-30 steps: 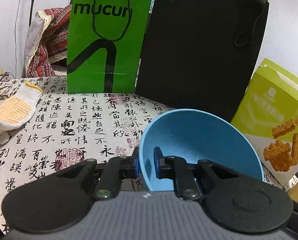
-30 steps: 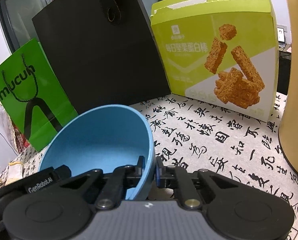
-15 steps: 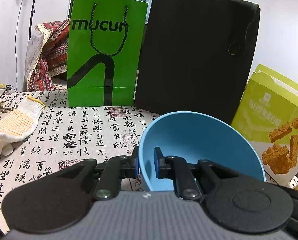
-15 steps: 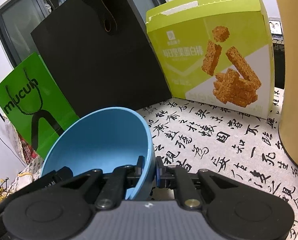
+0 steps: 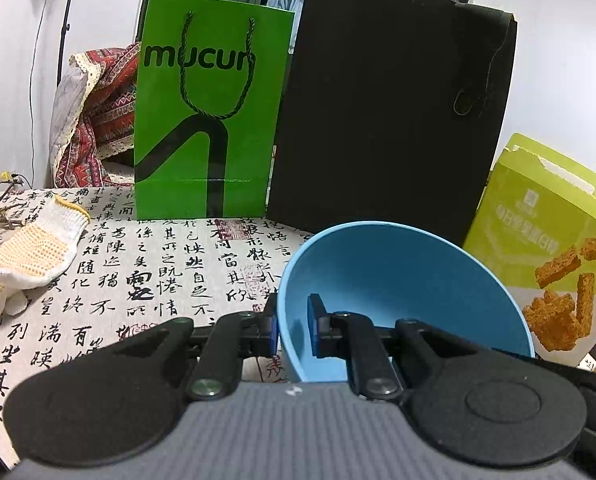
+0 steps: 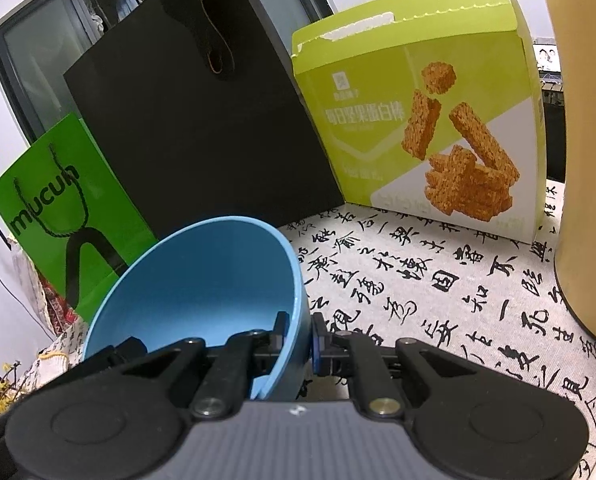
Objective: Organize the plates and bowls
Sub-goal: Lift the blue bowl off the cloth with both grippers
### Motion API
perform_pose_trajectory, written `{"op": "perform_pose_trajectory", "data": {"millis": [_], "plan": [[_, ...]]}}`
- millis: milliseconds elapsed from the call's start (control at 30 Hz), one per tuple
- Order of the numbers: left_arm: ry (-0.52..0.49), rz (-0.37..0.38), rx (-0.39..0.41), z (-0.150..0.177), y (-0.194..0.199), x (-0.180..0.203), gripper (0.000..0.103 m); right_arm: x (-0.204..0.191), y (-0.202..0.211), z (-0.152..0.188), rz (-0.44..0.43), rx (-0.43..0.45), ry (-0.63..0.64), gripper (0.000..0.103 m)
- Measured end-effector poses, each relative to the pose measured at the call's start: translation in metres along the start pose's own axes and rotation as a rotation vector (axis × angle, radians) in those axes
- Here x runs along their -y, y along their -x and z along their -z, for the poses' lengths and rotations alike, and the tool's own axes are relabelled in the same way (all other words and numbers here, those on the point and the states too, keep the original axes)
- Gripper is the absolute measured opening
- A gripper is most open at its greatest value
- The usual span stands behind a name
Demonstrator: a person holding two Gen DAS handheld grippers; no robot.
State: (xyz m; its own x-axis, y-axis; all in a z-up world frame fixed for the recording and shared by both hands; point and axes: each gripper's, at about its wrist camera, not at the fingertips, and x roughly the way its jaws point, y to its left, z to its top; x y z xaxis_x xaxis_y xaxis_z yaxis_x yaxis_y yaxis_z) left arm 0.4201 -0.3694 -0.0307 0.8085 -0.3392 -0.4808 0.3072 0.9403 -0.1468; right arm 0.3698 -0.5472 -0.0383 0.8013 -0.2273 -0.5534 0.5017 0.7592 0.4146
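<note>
A light blue bowl (image 5: pixel 402 280) hangs tilted above the calligraphy tablecloth, gripped from both sides. My left gripper (image 5: pixel 293 330) is shut on the bowl's left rim, one pad outside the wall and one inside. The same blue bowl (image 6: pixel 202 280) fills the lower left of the right wrist view, where my right gripper (image 6: pixel 300 338) is shut on its right rim. A corner of the left gripper's black body shows beyond the bowl's far side there. The underside of the bowl is hidden.
A green "mucun" paper bag (image 5: pixel 210 112) and a tall black bag (image 5: pixel 390 108) stand at the back. A lime snack box (image 6: pixel 418 120) stands right of them, a tan cylinder (image 6: pixel 586 152) at far right. A knitted work glove (image 5: pixel 30 260) lies on the tablecloth (image 5: pixel 138 264) at left.
Both views have tipped slightly upward, so the bags and box sit lower in the pictures. The bowl stays clamped between both grippers in the same place.
</note>
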Motion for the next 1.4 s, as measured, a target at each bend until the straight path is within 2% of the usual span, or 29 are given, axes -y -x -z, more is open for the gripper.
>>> {"op": "perform_pose_trajectory", "data": {"millis": [267, 567, 800, 1400], "plan": [[0.006, 0.019, 0.017, -0.001, 0.007, 0.002, 0.015, -0.003, 0.008, -0.002, 0.000, 0.036, 0.008, 0.010], [-0.074, -0.015, 0.009, -0.007, 0.019, 0.012, 0.015, 0.001, 0.023, -0.004, -0.013, 0.072, -0.025, 0.010], [-0.100, -0.047, 0.028, -0.013, 0.039, 0.010, 0.015, 0.001, 0.032, -0.004, -0.071, 0.061, -0.069, 0.010], [-0.103, -0.093, 0.050, -0.016, 0.078, -0.020, 0.015, -0.024, 0.056, 0.007, -0.169, 0.065, -0.017, 0.011]]}}
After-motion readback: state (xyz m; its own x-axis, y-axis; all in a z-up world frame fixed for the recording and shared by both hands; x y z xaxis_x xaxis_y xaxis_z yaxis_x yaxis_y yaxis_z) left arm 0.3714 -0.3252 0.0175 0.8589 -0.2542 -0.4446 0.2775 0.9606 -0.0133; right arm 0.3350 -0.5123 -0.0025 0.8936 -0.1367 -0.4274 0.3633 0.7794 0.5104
